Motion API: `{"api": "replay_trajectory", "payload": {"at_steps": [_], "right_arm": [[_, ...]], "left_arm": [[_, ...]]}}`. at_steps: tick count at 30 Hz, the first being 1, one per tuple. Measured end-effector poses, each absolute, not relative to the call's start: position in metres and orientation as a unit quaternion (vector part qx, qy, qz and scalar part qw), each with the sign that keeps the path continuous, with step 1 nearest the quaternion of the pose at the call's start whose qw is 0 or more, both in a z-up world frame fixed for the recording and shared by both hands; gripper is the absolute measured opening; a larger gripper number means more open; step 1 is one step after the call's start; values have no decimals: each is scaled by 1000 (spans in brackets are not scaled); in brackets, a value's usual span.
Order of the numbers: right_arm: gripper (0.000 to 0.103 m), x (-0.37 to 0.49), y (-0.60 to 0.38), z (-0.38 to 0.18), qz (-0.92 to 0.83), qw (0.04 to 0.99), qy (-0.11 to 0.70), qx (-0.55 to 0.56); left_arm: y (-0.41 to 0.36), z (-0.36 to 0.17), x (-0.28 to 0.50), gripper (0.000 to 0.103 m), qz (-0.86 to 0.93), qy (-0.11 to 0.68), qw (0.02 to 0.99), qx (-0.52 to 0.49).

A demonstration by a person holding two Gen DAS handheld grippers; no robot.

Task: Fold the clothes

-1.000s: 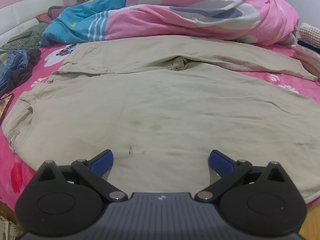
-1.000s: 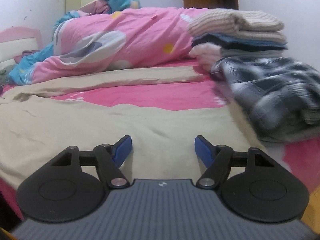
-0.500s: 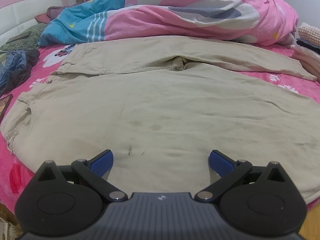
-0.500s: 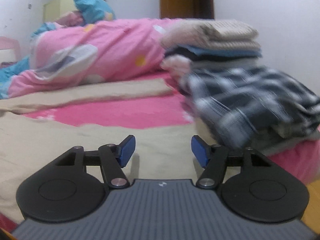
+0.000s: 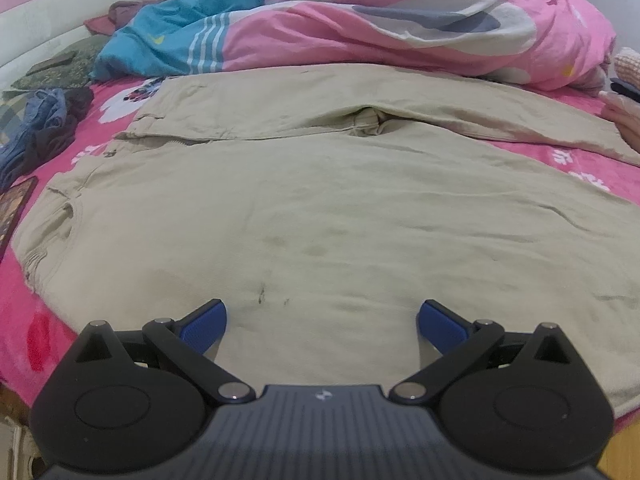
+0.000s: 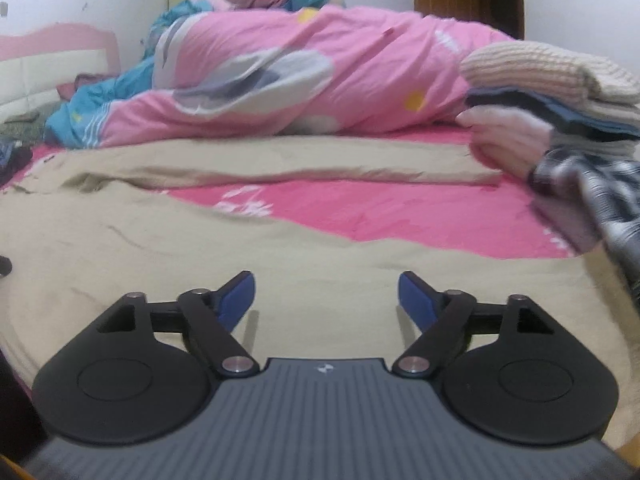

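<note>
Beige trousers [image 5: 320, 208] lie spread flat on the pink bed, waistband at the left, one leg stretching along the far side. My left gripper [image 5: 322, 322] hovers open over the near leg, nothing between its blue pads. In the right wrist view the same trousers [image 6: 200, 248] fill the foreground, the far leg [image 6: 320, 164] running toward the right. My right gripper [image 6: 326, 296] hangs above the near leg's cloth; its jaws are opening and hold nothing.
A pink and blue quilt [image 5: 360, 24] is heaped along the far side. A stack of folded clothes [image 6: 560, 92] with a checked shirt [image 6: 592, 196] sits at the right. Dark loose garments [image 5: 44, 128] and a phone [image 5: 12, 212] lie at the left, by the headboard [image 5: 52, 20].
The right gripper has swung left, so the folded stack slid toward the right edge of its view, and its jaws stand wider. The left gripper has stayed still.
</note>
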State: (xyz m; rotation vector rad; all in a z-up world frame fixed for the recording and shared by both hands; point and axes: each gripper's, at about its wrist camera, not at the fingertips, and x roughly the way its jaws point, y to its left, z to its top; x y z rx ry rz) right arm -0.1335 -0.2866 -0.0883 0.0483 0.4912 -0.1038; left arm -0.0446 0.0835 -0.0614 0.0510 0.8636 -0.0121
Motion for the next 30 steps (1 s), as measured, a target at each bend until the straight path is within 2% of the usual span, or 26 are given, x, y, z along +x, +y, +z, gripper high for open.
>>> {"api": "replay_trajectory", "payload": {"at_steps": [2, 6, 30], "right_arm": [[94, -127, -277, -95, -57, 960, 273, 27], [102, -129, -262, -100, -85, 956, 280, 17], [102, -143, -227, -91, -119, 924, 361, 44]], "left_arm": [[82, -61, -44, 103, 3, 422, 906, 21], [79, -60, -44, 103, 15, 427, 904, 21], [78, -59, -43, 103, 41, 441, 897, -1]]}}
